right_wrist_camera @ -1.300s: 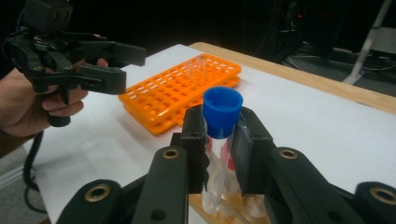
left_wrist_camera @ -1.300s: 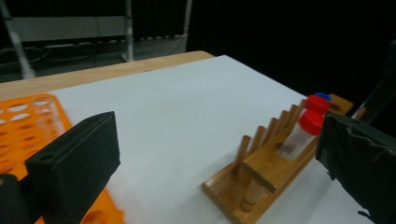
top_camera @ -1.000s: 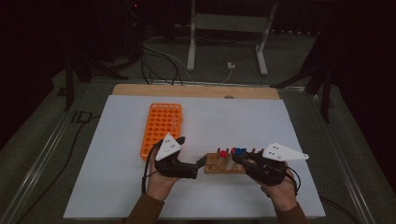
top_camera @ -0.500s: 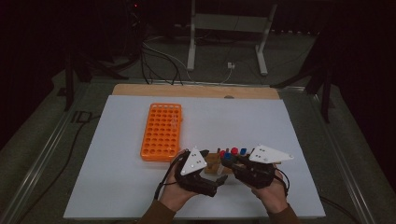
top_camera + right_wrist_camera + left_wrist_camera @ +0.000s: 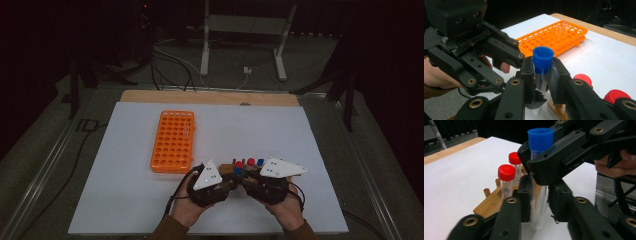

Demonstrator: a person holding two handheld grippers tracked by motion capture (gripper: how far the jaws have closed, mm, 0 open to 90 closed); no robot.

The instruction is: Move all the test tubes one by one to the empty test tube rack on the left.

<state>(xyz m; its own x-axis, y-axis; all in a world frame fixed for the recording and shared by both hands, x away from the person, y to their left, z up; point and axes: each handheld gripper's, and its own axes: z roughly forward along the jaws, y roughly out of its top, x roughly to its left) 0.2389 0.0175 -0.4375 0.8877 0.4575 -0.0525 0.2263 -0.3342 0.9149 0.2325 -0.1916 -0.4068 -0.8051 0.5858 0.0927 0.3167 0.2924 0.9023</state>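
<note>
We see both hand-held grippers meeting over the near edge of the white bench (image 5: pixel 310 130). The left hand-held gripper (image 5: pixel 226 181) and the right hand-held gripper (image 5: pixel 248 181) face each other, and between them stands one clear tube with a blue cap (image 5: pixel 540 138). In the left gripper view, the left jaws are closed on the lower glass body of this tube, while the right jaws cross above them, clamped just under the cap. In the right gripper view, the blue cap (image 5: pixel 543 58) rises upright between the right jaws, which press the tube from both sides.

Just behind the grippers lies a wooden tube block (image 5: pixel 489 206) carrying two red-capped tubes (image 5: pixel 506 173) and bare pegs. An orange tube rack (image 5: pixel 173 141) lies farther out, to the left, with one clear uncapped tube (image 5: pixel 561 27) standing in it.
</note>
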